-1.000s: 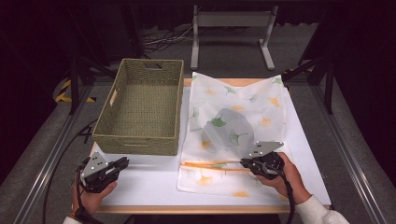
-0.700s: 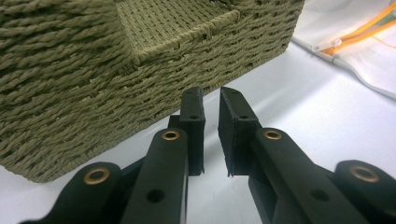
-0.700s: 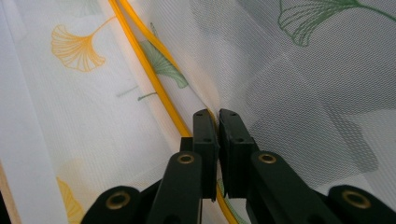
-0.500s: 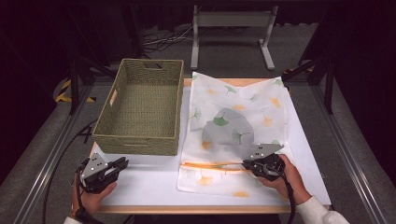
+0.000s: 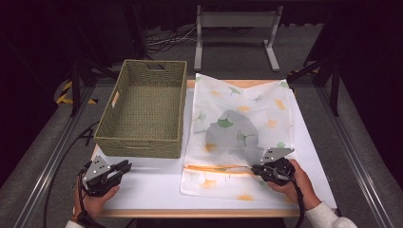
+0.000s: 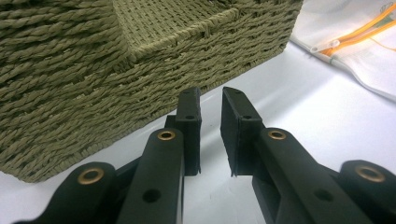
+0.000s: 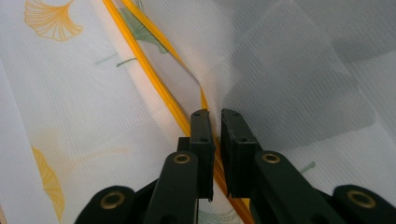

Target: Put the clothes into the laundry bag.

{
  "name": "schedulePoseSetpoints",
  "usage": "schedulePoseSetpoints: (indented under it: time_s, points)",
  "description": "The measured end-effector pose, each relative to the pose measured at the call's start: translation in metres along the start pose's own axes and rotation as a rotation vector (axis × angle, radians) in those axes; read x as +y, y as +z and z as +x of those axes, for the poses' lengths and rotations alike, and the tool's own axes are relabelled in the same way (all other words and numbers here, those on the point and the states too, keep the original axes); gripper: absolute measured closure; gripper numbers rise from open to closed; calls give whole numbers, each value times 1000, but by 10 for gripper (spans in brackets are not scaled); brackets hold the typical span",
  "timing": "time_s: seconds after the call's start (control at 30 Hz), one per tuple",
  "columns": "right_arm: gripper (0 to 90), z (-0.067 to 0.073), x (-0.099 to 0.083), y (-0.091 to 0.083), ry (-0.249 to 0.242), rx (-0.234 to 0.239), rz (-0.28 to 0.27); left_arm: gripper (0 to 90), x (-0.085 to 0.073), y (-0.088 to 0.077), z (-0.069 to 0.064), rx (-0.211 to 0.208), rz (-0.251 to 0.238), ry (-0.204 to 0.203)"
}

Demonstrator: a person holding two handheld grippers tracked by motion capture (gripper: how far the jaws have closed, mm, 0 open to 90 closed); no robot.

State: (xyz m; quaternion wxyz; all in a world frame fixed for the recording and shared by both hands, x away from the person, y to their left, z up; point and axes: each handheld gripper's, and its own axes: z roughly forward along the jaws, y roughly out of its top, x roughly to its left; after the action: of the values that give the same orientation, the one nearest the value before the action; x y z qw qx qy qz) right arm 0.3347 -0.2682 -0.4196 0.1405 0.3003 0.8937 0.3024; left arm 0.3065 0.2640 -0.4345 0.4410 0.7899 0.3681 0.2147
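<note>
High view: white table [image 5: 157, 187], dark room.

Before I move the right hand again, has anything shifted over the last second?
Nothing has visibly moved. The right tongs stay at the orange zipper of the mesh bag, with only a narrow gap between the jaws. The left tongs stay low on the table beside the basket, holding nothing. The bag and the basket lie as before.

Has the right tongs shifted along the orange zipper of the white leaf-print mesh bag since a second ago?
No. The right tongs sits at the same spot on the orange zipper, equally far from the woven green basket.
</note>
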Motion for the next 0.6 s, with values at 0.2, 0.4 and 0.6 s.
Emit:
schedulePoseSetpoints:
  time_s: [0.2, 0.4, 0.6]
  points:
    - [857, -1, -6, -4, 19, -8, -8, 770, 0, -1, 0, -2, 0, 1]
    - [871, -2, -8, -11, 22, -24, -26, 769, 0, -1, 0, -2, -3, -1]
    - [888, -4, -5, -15, 22, -54, -85, 748, 0, 0, 0, -7, -4, -6]
